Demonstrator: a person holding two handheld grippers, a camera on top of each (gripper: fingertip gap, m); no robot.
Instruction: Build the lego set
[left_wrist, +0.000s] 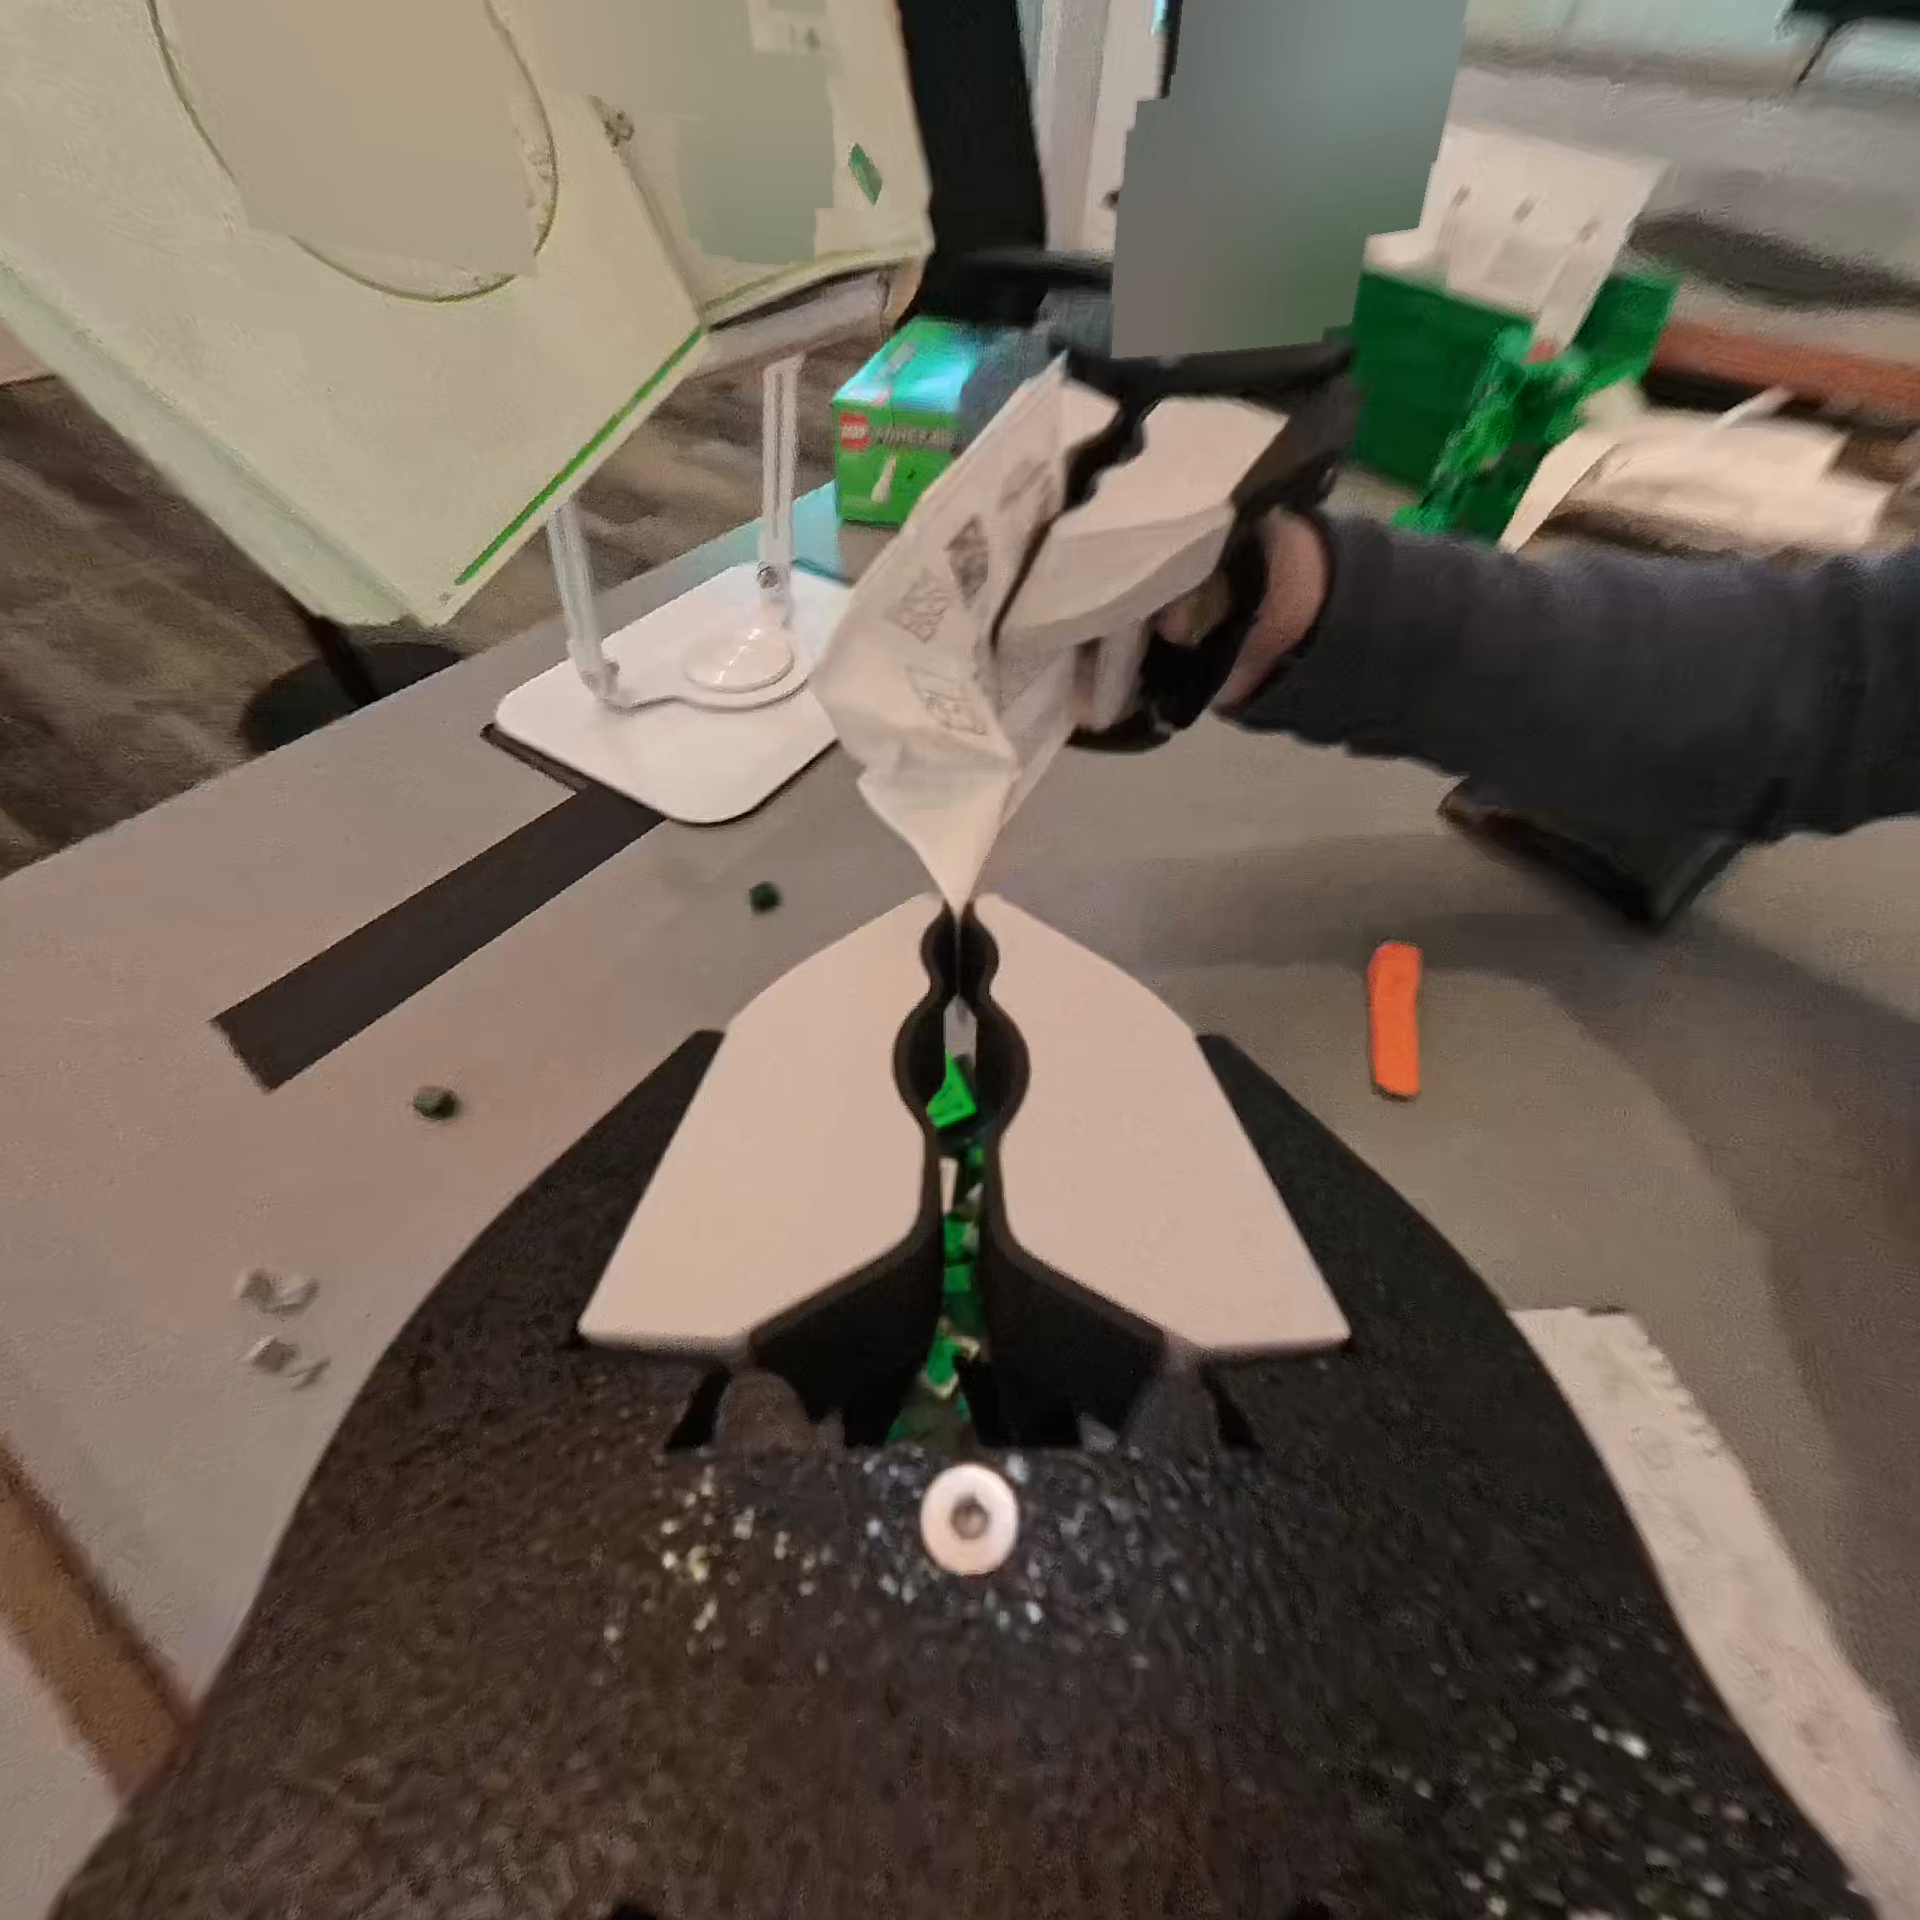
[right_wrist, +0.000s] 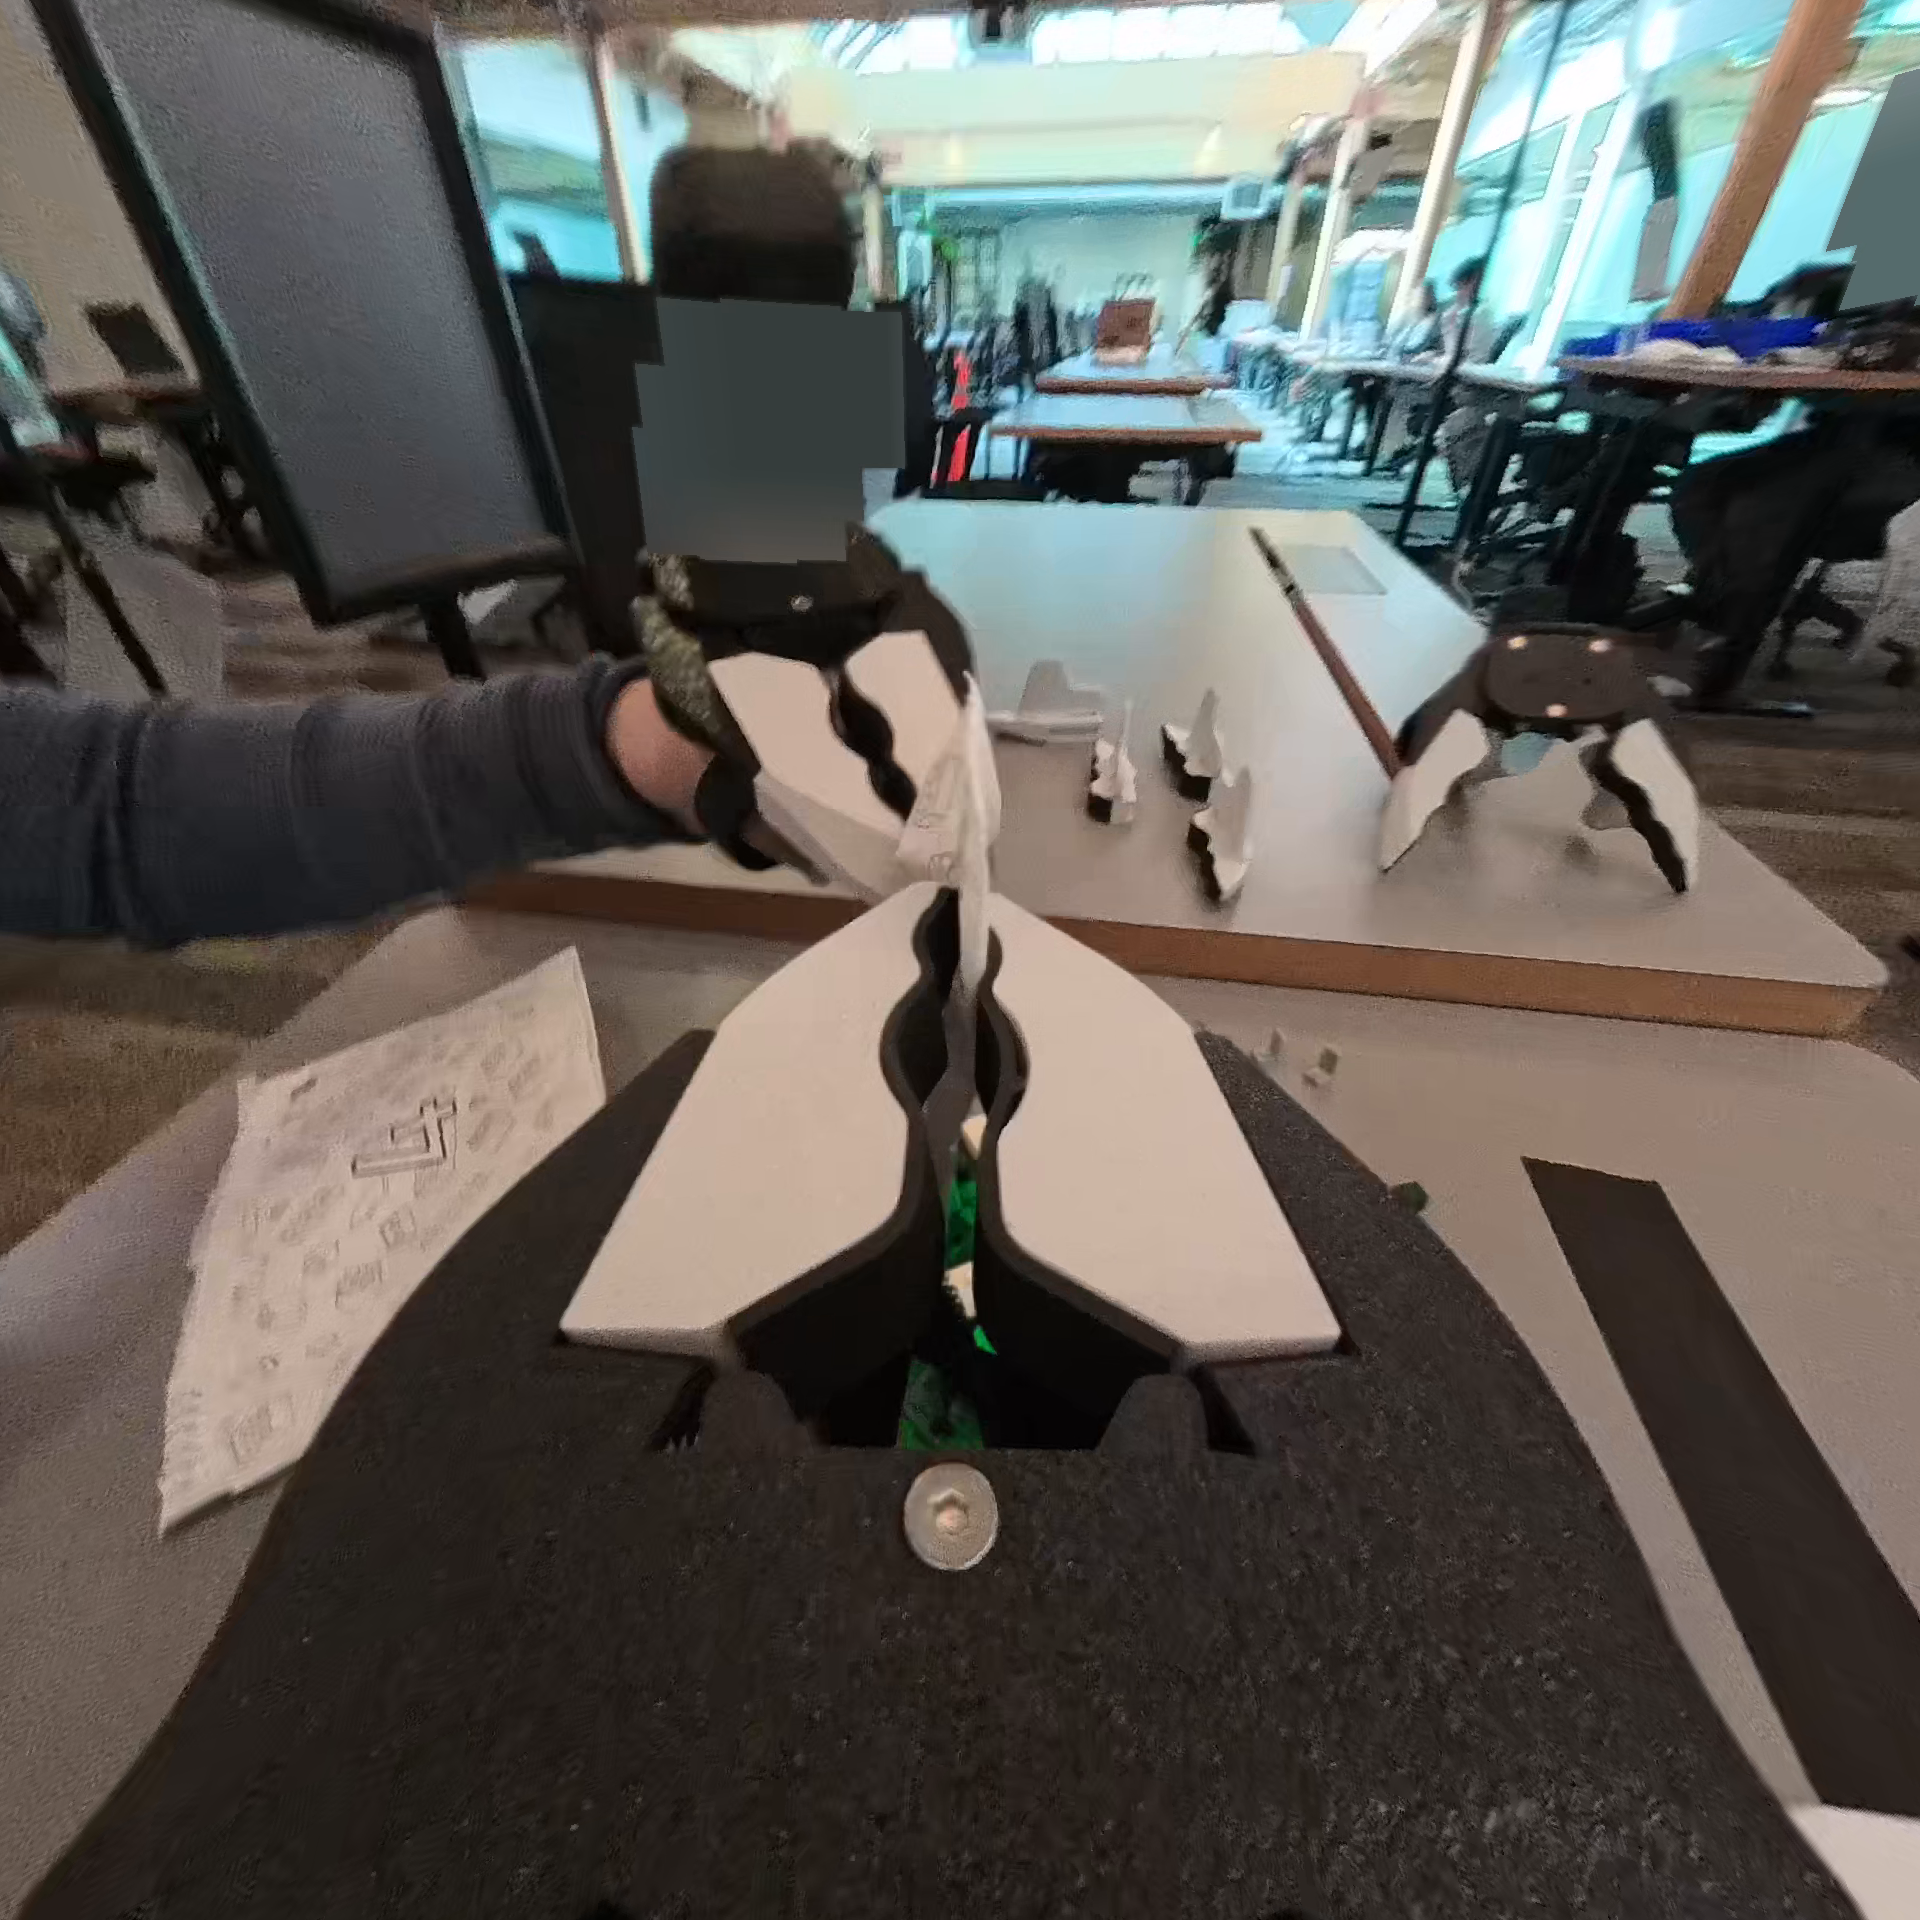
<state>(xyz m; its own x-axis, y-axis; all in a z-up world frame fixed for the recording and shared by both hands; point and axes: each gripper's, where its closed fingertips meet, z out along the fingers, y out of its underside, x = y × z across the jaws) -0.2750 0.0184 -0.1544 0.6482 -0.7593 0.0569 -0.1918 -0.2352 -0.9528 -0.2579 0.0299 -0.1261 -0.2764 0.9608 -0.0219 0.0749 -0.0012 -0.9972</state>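
Observation:
A crumpled white paper bag (left_wrist: 935, 644) hangs in the air between both grippers. My left gripper (left_wrist: 961, 920) is shut on its lower corner. My right gripper (left_wrist: 1049, 520), held in a hand with a dark sleeve, is shut on its upper part. In the right wrist view my right gripper (right_wrist: 961, 914) pinches the bag's thin edge (right_wrist: 971, 821), and my left gripper (right_wrist: 899, 831) grips it just beyond. Green bricks (left_wrist: 951, 1101) show below through the gap between my left fingers. Loose green pieces (left_wrist: 764, 896) lie on the grey table (left_wrist: 1195, 852).
An orange brick separator (left_wrist: 1394, 1018) lies at the right. A green Lego box (left_wrist: 899, 426) and a white stand base (left_wrist: 675, 727) stand at the back. An instruction sheet (right_wrist: 384, 1205) lies on the table. A spare gripper (right_wrist: 1548, 748) and loose fingers (right_wrist: 1216, 821) sit on the farther table. The tips of both grippers are at nearly the same place. The orange brick separator (left_wrist: 1394, 1018) is about 25 cm from both grippers' fingertips.

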